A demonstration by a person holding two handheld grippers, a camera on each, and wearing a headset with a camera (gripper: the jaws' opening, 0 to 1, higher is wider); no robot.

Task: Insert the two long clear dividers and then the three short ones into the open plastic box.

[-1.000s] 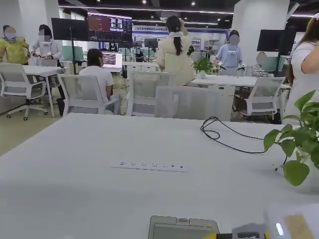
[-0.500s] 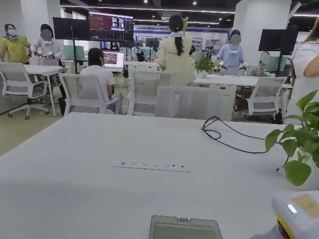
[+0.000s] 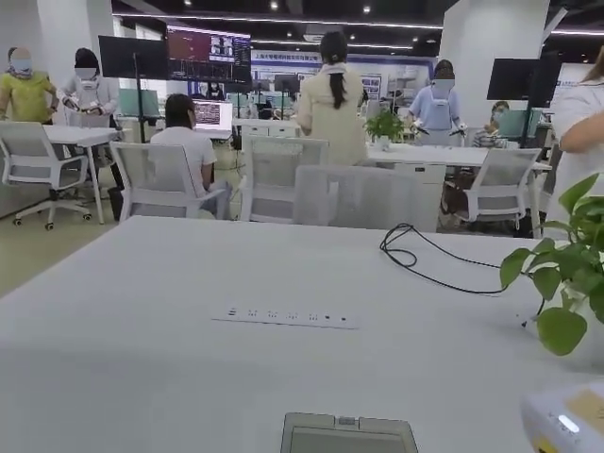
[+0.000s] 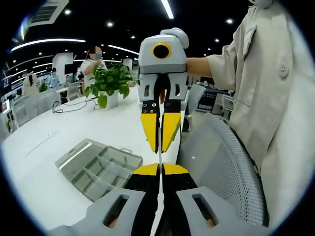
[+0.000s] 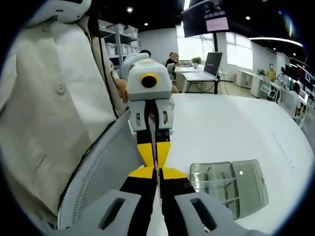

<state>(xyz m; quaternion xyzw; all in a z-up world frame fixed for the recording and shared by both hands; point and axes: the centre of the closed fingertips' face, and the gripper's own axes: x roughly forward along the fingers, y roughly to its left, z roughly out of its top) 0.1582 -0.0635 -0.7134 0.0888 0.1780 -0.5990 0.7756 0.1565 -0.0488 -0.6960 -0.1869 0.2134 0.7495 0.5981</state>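
Evidently nothing gripped for certain so far: holding the left tongs with jaws pressed together, nose to nose with the right tongs, likewise pressed together, both raised over the near edge of the surface, beside a mesh chair back. Cannot rule out a thin clear strip pinched in either pair, nor confirm one.

Looking across at the open plastic box, flat on the surface near the person's edge, lid laid open alongside the base, well short of the power strip, the black cable and the potted plant. Seeing faint lines across the base, but cannot call them dividers already seated rather than moulded slot ribs. Too clear and too small to place any loose dividers with confidence.

Going by the task, expect thin transparent plastic strips: very light, fairly stiff lengthwise yet springy, slick on the faces, hard to read against the pale surface, liable to skate away or crack if nipped at a corner. Best to take hold on the flat faces near the middle of the top edge, leaving both ends free for the wall slots. Keep each one upright, lower straight, press gently. Start with the long ones, to give the short ones something to lock across. Mind the box as well: light, likely to slide on the smooth surface, so steady with the spare tongs if needed.
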